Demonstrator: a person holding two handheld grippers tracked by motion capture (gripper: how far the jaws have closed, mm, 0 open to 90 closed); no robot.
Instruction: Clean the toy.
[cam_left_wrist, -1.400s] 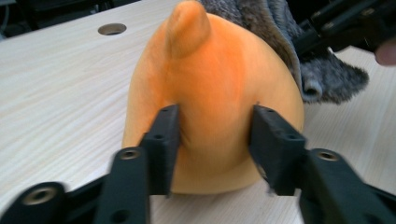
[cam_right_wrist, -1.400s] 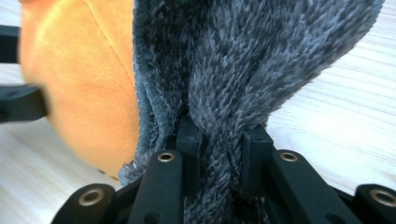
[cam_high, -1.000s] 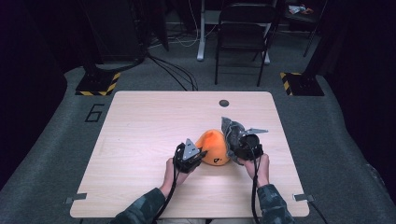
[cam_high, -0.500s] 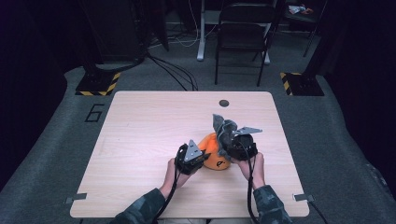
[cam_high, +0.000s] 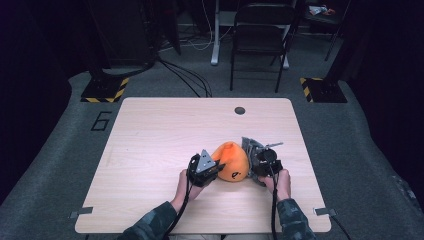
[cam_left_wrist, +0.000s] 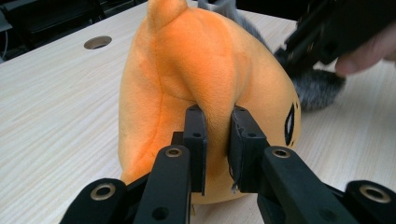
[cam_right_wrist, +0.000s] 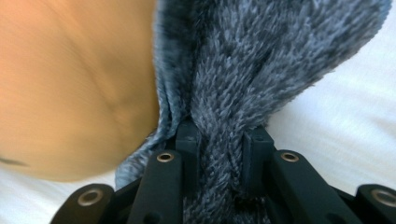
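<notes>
1. The left claw is closed to a narrow gap; a fold of the orange plush toy is pinched between its pads.
2. The right claw is closed on the grey fuzzy cloth, which is bunched between its pads and lies against the toy's side.
3. The toy is located on the table, between both claws, toward the near edge.
4. Bare table surface is available to the left, right and far side.
</notes>
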